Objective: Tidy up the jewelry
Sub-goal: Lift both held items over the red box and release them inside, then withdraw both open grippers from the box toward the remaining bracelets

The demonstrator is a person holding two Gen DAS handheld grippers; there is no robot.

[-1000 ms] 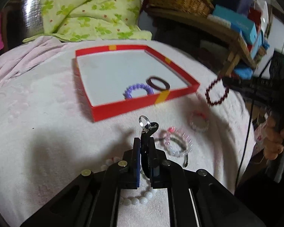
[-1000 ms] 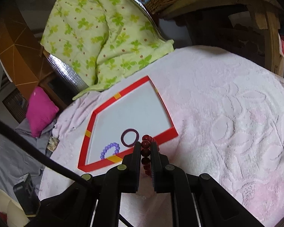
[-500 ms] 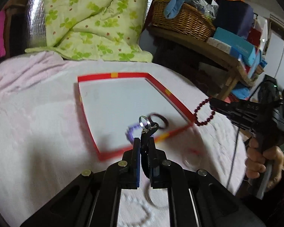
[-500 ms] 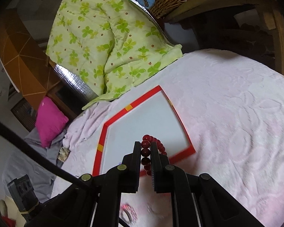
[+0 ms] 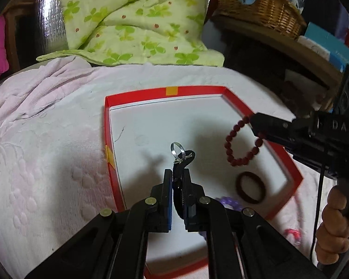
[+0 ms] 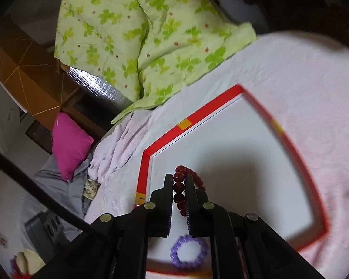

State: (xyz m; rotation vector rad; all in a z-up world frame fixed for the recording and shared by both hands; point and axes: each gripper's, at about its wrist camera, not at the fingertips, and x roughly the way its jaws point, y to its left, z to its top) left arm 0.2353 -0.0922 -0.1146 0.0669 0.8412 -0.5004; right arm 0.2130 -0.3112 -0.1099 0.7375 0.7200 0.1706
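My left gripper (image 5: 177,174) is shut on a black cord that carries a silver ring (image 5: 178,150), hanging over the white floor of the red-rimmed tray (image 5: 165,92). From the right, my right gripper (image 5: 252,122) reaches in over the tray, shut on a dark red bead bracelet (image 5: 240,145). In the right wrist view the same bracelet (image 6: 179,186) sits pinched between the pads of that gripper (image 6: 179,178) above the tray (image 6: 190,117). A dark brown ring bracelet (image 5: 250,187) and a purple bead bracelet (image 6: 189,252) lie in the tray.
The tray rests on a pale pink blanket (image 5: 46,162). A green clover quilt (image 5: 132,18) lies behind it, a wicker basket (image 5: 258,11) and boxes on a wooden shelf at the right. A pink beaded piece (image 5: 293,234) lies outside the tray. A hand (image 5: 335,232) grips the right handle.
Both grippers have moved forward from the blanket to over the tray, each carrying its piece. The loose bracelets on the blanket have dropped out of view behind them.
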